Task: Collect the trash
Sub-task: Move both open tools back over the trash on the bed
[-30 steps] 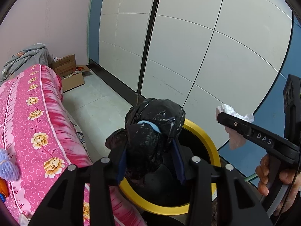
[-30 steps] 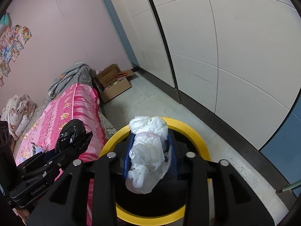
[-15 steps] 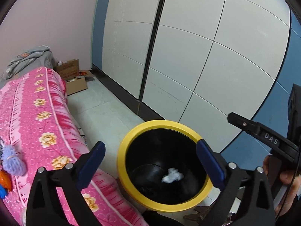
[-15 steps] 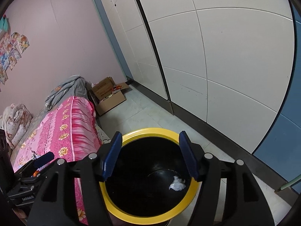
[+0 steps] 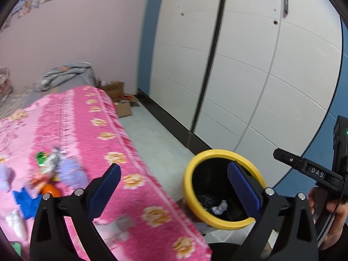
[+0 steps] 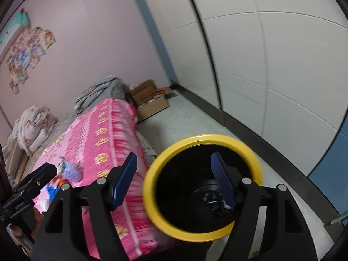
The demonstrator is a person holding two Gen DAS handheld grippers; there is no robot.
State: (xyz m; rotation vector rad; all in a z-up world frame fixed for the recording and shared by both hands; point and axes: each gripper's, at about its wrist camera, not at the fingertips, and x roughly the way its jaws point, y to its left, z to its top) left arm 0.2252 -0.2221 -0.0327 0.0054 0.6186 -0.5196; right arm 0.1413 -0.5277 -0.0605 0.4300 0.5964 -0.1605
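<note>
A black bin with a yellow rim stands on the floor beside the bed; the right wrist view also shows the bin. A crumpled white tissue and a dark bag lie at its bottom. My left gripper is wide open and empty, over the bed's edge left of the bin. My right gripper hangs above the bin's left rim, its jaws opening with nothing between them. Small litter lies on the pink bedspread: a green wrapper, an orange piece and blue scraps.
The pink flowered bedspread fills the left. Purple crochet items lie on it. An open cardboard box sits on the floor at the bed's far end. White wardrobe doors line the right. A hand holds the right gripper.
Both grippers have opened: the black bag and the white tissue have dropped into the bin. Both views have since swung left towards the bed and risen a little.
</note>
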